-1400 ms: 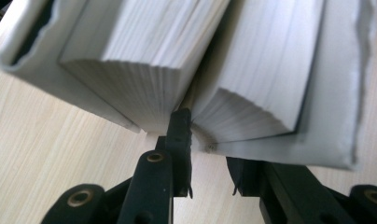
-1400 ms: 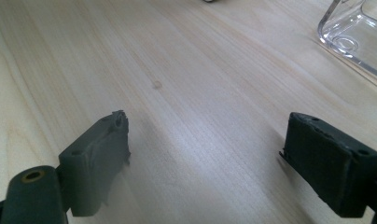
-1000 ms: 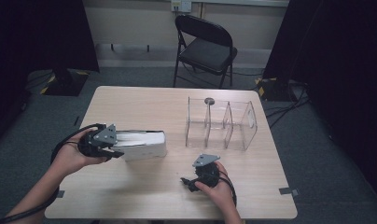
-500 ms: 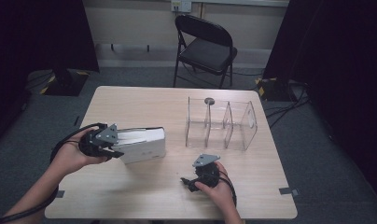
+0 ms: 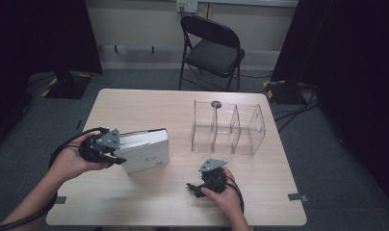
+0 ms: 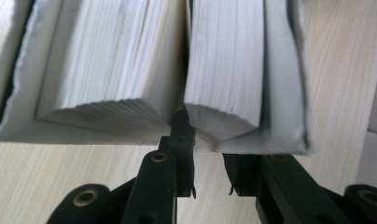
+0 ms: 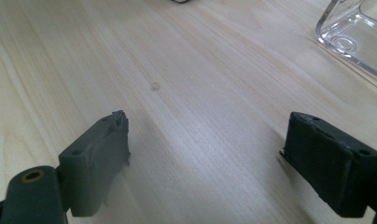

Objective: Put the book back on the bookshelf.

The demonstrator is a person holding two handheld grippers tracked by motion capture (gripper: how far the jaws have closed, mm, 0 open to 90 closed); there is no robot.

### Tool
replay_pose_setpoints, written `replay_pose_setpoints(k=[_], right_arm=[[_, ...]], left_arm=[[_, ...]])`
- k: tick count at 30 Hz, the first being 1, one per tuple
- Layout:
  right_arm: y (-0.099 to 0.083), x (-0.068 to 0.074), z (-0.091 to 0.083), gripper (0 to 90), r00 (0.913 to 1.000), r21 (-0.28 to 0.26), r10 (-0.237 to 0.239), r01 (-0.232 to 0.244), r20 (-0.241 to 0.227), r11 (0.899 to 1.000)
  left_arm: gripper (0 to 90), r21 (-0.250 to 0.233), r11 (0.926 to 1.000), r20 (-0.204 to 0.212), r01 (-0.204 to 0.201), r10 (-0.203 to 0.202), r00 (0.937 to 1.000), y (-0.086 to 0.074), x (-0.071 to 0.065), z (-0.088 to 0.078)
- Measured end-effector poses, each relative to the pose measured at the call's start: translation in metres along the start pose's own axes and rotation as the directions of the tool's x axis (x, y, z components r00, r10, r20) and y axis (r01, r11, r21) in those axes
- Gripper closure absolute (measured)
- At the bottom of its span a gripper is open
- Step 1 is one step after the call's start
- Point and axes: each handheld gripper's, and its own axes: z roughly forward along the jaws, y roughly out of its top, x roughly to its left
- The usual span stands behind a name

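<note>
A thick white book [image 5: 145, 149] lies on the left half of the wooden table [image 5: 149, 108]. My left gripper [image 5: 119, 151] holds it at its near left end. In the left gripper view the page edges [image 6: 107, 60] face me and are parted. One jaw of the left gripper [image 6: 207, 144] sits in the gap between the two page blocks, and the other runs under the right cover. The jaws are shut on that right block. My right gripper [image 5: 195, 187] rests near the table's front edge. It [image 7: 205, 135] is open, with bare wood between its pads.
A clear plastic organiser [image 5: 228, 127] with several compartments stands at the right rear of the table; its corner [image 7: 352, 37] lies ahead of the right gripper. A small dark round thing [image 5: 215, 104] sits behind it. A black folding chair [image 5: 212, 48] stands beyond the table.
The white book has tipped up a little in the left gripper and now looks taller. Both hands stay where they were.
</note>
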Motion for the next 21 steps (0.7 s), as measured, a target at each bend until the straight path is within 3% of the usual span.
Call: replay_pose_setpoints(k=[2, 11, 21], right_arm=[[0.0, 0.0, 0.0, 12.8, 1.0, 0.001, 0.0, 0.0, 0.0, 1.0], [0.0, 0.0, 0.0, 12.8, 1.0, 0.0, 0.0, 0.0, -0.001, 1.0], [0.0, 0.0, 0.0, 12.8, 1.0, 0.0, 0.0, 0.0, -0.001, 1.0]], left_arm=[[74.6, -0.023, 0.9995, 0.003, 0.022, -0.022, 0.9998, -0.002, -0.001, 0.0], [74.1, -0.023, 0.9973, -0.032, 0.07, -0.07, 0.997, -0.003, 0.004, 0.0], [73.9, -0.018, 0.9954, -0.015, 0.094, -0.094, 0.9955, -0.003, 0.009, 0.0]])
